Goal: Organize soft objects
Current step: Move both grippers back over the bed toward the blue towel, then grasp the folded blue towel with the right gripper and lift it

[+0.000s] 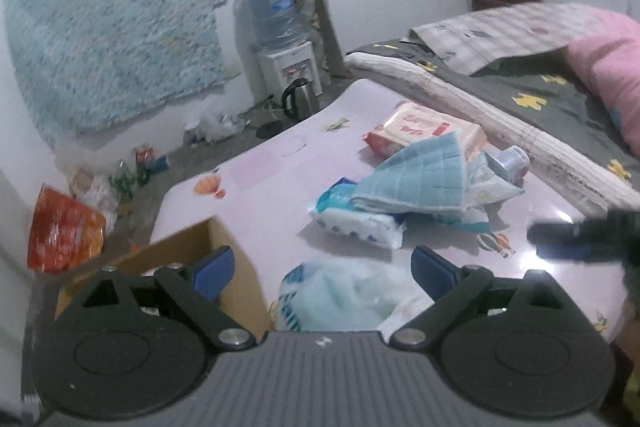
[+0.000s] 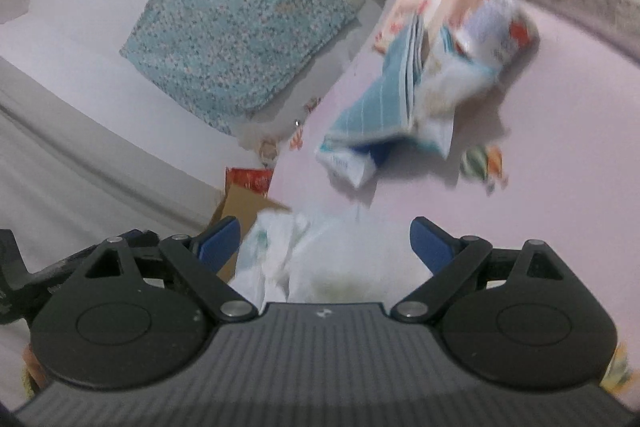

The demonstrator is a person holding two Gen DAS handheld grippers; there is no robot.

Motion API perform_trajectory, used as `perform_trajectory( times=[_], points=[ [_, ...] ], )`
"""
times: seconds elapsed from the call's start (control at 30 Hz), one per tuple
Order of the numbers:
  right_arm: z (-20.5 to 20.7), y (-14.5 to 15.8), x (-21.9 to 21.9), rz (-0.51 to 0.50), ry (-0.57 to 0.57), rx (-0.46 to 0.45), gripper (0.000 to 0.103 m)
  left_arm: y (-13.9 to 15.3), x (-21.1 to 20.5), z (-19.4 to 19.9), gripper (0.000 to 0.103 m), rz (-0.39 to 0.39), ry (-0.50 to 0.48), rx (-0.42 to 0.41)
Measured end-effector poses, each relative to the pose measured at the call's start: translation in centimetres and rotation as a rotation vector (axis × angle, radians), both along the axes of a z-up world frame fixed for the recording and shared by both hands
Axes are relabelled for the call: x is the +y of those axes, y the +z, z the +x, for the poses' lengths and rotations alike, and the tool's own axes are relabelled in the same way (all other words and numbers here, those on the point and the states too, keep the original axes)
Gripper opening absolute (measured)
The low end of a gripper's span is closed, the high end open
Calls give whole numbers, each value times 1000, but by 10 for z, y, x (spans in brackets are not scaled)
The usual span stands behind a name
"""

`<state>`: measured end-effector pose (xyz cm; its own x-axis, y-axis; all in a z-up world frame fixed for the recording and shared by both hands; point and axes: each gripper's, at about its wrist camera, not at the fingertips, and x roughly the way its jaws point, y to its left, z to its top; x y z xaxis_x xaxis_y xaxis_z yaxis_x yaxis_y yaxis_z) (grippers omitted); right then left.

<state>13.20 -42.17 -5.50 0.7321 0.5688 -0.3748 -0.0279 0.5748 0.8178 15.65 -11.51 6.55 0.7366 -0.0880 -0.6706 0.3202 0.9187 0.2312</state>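
Left gripper [image 1: 323,269]: we find its blue pads spread wide with nothing clamped; a crumpled translucent plastic bag [image 1: 340,297] lies on the table below the gap, untouched as far as we can tell.

Right gripper [image 2: 325,243]: we see it equally wide apart and empty, over a white crumpled bag [image 2: 280,251]; this view is blurred. In the left wrist view its dark tip [image 1: 576,235] enters from the right edge.

Pink table [image 1: 260,163]: printed with small balloon figures. We list on it one heap of soft goods:
- folded light blue quilted cloth [image 1: 420,175], on top;
- white and blue tissue pack [image 1: 356,223], under the cloth's near edge;
- red and white wipes pack [image 1: 420,127], behind the cloth, touching it;
- small cylindrical container [image 1: 510,161], at the heap's right side.

Cardboard box [image 1: 192,247]: open, just beside the table's near left corner.

Surroundings: bed with a grey patterned cover [image 1: 540,91] and pink pillow [image 1: 612,83] along the table's far right; water dispenser [image 1: 280,47] and electric kettle [image 1: 300,98] by the wall; blue speckled mat [image 1: 116,43] leaning against it.
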Motion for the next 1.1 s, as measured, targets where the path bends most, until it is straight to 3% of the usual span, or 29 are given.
perform_trajectory(
  times=[0.17, 0.27, 0.53, 0.7, 0.9, 1.03, 1.1],
  points=[
    [40, 17, -26, -9, -12, -45, 92, -15, -41, 19, 96, 64, -102, -19],
    [74, 23, -39, -12, -12, -31, 91, -28, -62, 34, 95, 76, -143, 19],
    [171, 17, -55, -83, -1, 133, 80, -59, -101, 67, 86, 79, -208, 127],
    [206, 5, -49, -134, 27, 237, 72, -72, -109, 76, 84, 84, -224, 156],
    [233, -10, -36, -165, 78, 314, 58, -80, -110, 83, 82, 79, -226, 181],
    [236, -16, -32, -141, 87, 333, 43, -79, -111, 84, 82, 76, -225, 185],
    [233, -17, -31, -126, 86, 329, 29, -79, -111, 84, 82, 78, -226, 185]
  ],
)
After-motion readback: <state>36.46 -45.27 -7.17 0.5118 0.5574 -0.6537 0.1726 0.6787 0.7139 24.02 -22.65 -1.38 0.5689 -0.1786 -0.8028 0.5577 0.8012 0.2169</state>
